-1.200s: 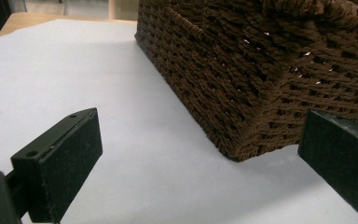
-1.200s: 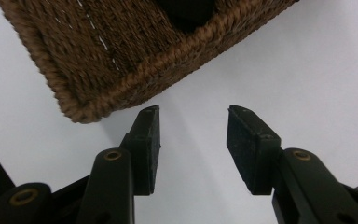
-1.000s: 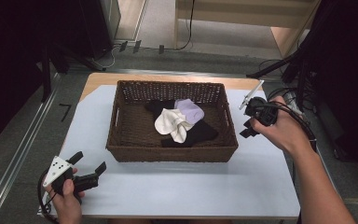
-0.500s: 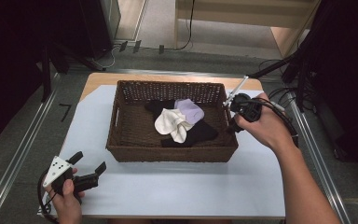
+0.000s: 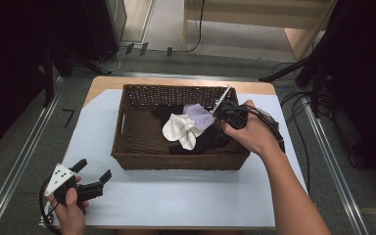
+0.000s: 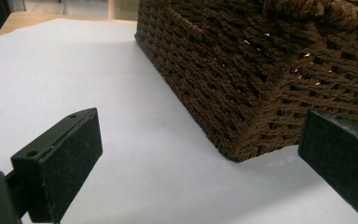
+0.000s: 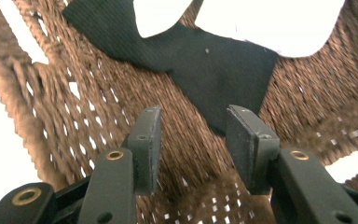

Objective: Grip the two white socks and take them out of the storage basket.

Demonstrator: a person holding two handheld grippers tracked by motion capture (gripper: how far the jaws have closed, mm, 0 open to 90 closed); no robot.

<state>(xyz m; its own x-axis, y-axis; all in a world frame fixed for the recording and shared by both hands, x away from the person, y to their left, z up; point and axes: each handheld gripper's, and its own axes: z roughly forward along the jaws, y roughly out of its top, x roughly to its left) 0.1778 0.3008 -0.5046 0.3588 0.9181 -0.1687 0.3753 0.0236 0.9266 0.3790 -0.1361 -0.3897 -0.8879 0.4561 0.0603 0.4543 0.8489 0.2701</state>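
A brown wicker basket [image 5: 181, 162] stands mid-table and holds a white sock [image 5: 178, 130], a lavender sock [image 5: 199, 116] and black socks [image 5: 203, 143]. My right gripper [image 5: 222, 122] reaches over the basket's right rim and points down inside. In the right gripper view its jaws [image 7: 193, 135] are open just above the wicker floor, with a black sock [image 7: 214, 70] right ahead and nothing between them. My left gripper [image 5: 94, 171] rests low at the front left, open. In the left gripper view, the basket's near corner [image 6: 242, 93] stands ahead of the wide-open left gripper [image 6: 200, 144].
A white sheet [image 5: 176, 198] covers the tabletop around the basket. Cables [image 5: 293, 105] trail off the right edge. Metal rails [image 5: 24, 161] run along both sides of the table. Dark equipment stands at the back left and right.
My right gripper has moved left from outside the basket's right rim and dipped down inside it near the black sock. The left gripper has stayed put.
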